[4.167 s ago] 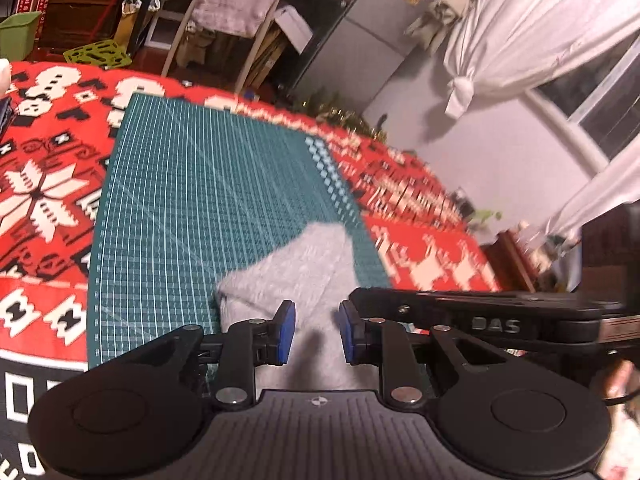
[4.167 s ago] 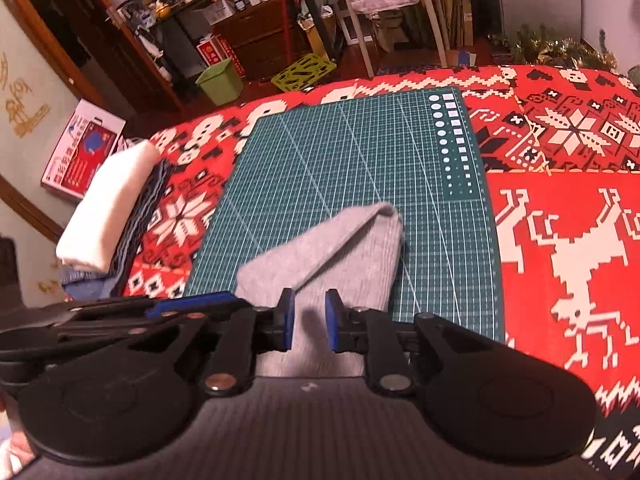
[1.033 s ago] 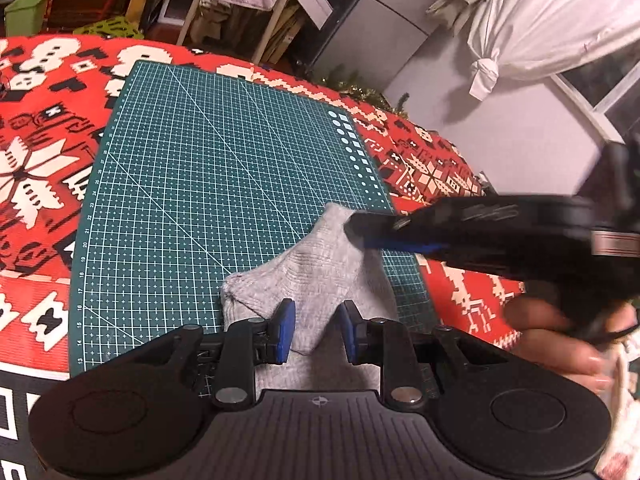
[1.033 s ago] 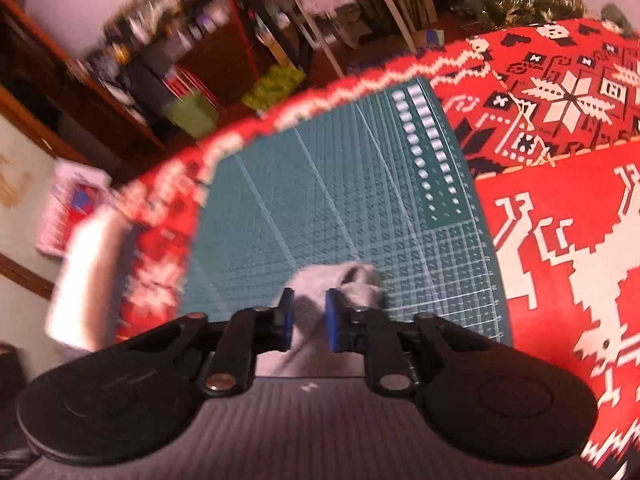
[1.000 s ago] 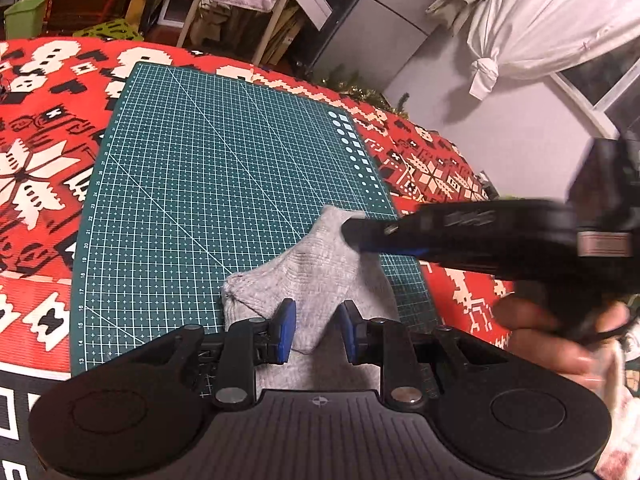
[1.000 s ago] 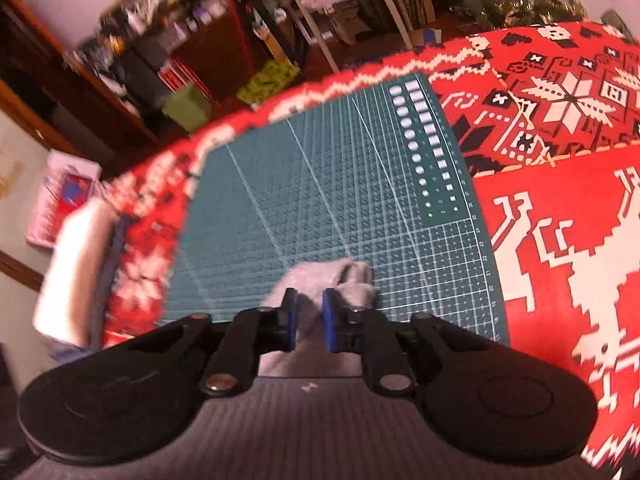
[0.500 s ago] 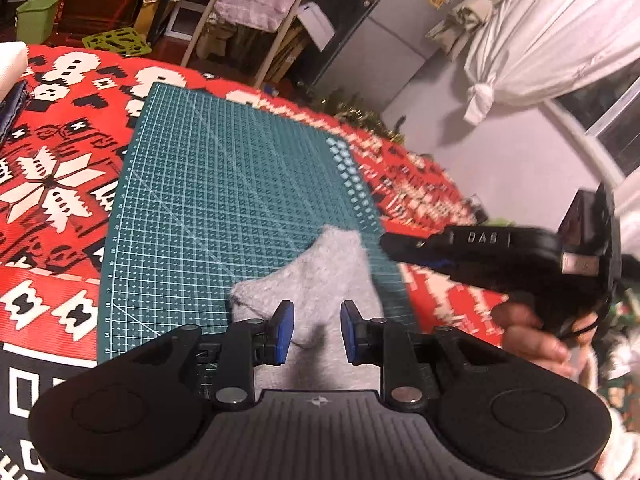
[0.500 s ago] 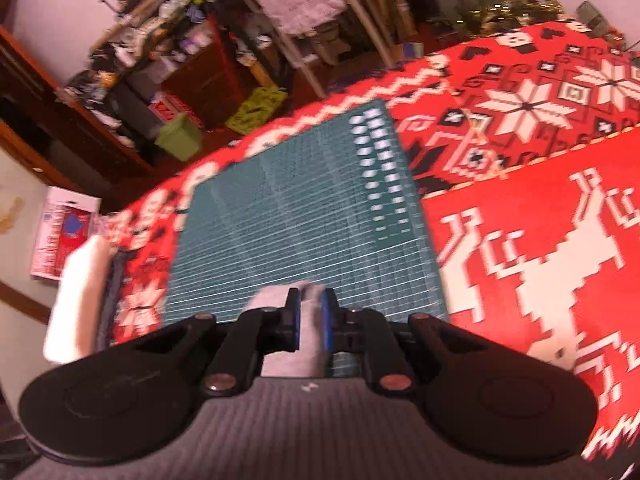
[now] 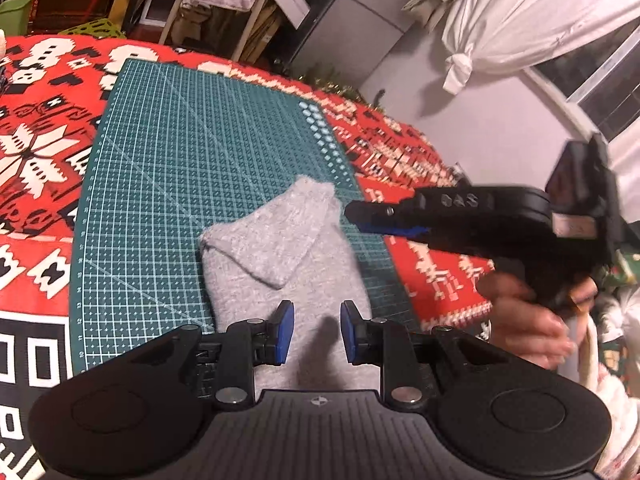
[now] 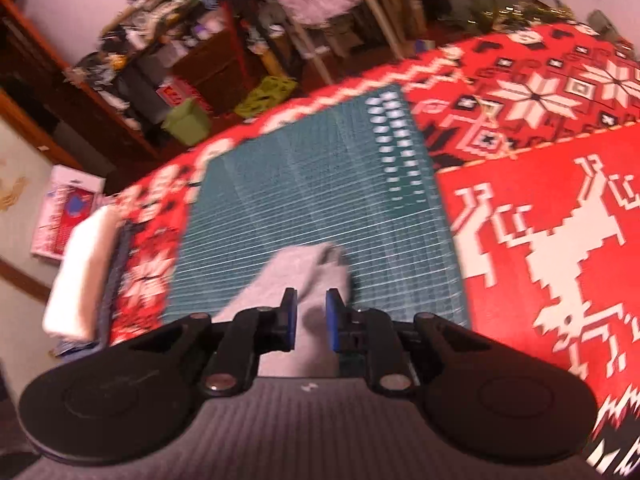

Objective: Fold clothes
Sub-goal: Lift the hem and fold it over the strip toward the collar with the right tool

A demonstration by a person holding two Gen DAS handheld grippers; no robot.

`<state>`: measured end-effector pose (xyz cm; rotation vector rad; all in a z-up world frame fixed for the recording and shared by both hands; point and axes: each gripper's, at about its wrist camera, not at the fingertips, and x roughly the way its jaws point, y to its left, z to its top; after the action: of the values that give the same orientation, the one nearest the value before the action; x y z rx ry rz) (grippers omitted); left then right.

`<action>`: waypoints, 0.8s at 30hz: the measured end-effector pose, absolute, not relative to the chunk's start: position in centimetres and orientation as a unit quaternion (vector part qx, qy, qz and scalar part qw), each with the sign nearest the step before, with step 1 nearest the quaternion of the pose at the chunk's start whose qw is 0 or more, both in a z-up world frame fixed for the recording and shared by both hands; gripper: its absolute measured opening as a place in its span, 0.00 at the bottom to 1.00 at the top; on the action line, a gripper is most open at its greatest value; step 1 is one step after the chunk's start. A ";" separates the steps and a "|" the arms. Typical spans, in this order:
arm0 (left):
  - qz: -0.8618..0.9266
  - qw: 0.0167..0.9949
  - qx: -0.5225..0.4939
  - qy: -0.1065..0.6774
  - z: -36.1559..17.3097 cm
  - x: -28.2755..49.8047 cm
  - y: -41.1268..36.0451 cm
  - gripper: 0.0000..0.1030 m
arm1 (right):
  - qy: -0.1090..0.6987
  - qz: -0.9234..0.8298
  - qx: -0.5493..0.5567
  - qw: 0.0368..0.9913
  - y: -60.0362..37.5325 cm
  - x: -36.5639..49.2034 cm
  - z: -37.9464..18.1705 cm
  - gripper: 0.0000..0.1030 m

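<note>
A grey knitted cloth (image 9: pixel 280 248) lies flat on the green cutting mat (image 9: pixel 180 168), its far part folded over into a pointed flap. My left gripper (image 9: pixel 312 332) hovers over the cloth's near end, open, with nothing between its blue pads. My right gripper (image 9: pixel 354 216), held by a hand (image 9: pixel 520 312), points in from the right, its tip just beside the flap's far corner. In the blurred right wrist view the right gripper (image 10: pixel 311 316) is open with a narrow gap above the cloth (image 10: pixel 296 276), gripping nothing.
A red and white patterned blanket (image 9: pixel 36 152) covers the surface around the mat (image 10: pixel 320 184). A stack of folded clothes (image 10: pixel 80 272) sits at the blanket's left edge. Cluttered shelves, a green bin (image 10: pixel 186 120) and a drying rack stand beyond the far edge.
The right gripper has drawn back to the right, off the cloth's far corner, and its jaws have parted a little. The left gripper has stayed open over the near end.
</note>
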<state>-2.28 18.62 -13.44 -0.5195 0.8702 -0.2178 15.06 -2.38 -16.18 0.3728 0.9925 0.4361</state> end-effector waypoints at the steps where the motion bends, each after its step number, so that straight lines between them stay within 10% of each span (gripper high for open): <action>1: -0.104 0.869 -0.245 0.417 -13.4 -2.2 18.4 0.23 | 0.473 0.219 0.179 0.835 -2.0 14.6 -16.1 0.18; 24: -0.111 0.861 -0.271 0.416 -13.0 -3.3 18.3 0.20 | 0.497 0.245 0.171 0.814 -1.5 10.0 -16.2 0.14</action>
<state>-3.32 18.26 -13.03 -0.5685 0.8725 -0.2324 10.05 -1.47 -16.20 0.3654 1.0613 0.5228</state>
